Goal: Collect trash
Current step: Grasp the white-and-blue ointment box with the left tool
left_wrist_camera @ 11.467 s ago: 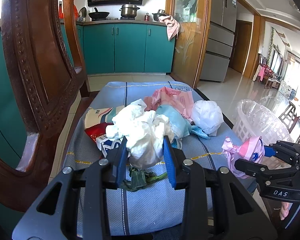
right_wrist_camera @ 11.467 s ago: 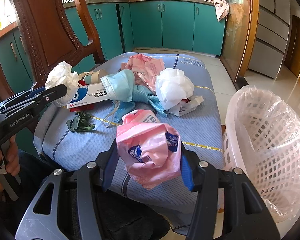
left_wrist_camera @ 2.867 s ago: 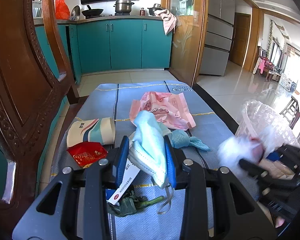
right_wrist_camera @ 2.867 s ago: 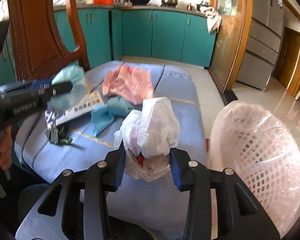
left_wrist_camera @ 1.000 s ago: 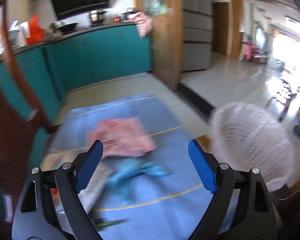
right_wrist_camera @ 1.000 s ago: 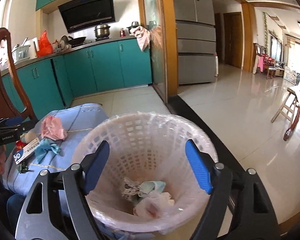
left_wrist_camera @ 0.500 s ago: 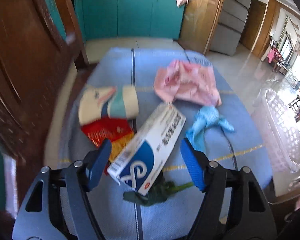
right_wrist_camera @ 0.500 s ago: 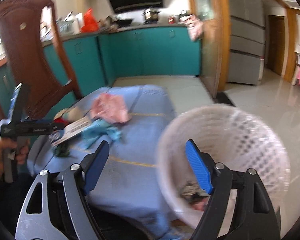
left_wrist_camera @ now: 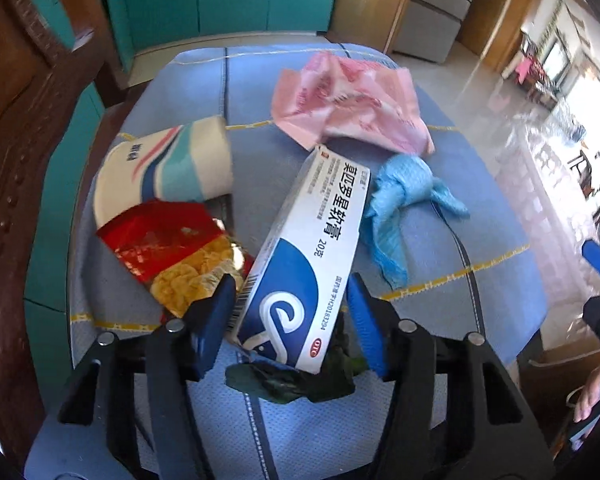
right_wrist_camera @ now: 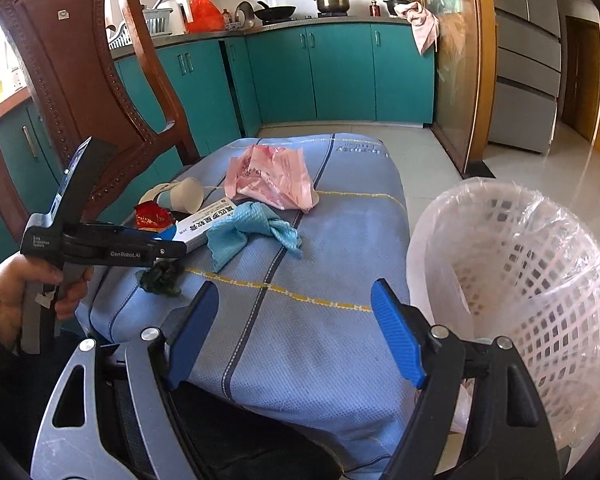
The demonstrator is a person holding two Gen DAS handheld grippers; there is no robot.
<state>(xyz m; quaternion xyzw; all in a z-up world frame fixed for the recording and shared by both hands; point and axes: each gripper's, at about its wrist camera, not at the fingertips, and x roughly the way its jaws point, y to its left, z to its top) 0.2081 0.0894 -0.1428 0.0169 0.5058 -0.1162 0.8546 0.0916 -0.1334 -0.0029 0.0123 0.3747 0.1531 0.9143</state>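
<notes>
Left hand-held gripper (left_wrist_camera: 288, 312) straddles the ointment box (left_wrist_camera: 304, 264), jaws spread beside it without clamping. Right hand-held gripper (right_wrist_camera: 296, 336), released and empty, hovers near the box, beside the white laundry basket (right_wrist_camera: 540, 264).

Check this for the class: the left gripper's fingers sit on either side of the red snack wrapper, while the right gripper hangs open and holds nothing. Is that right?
One detail is wrong. In the left wrist view, the left gripper brackets the white and blue ointment box, not the red snack wrapper, which lies beside it. The right gripper is indeed open and holds nothing.
</notes>
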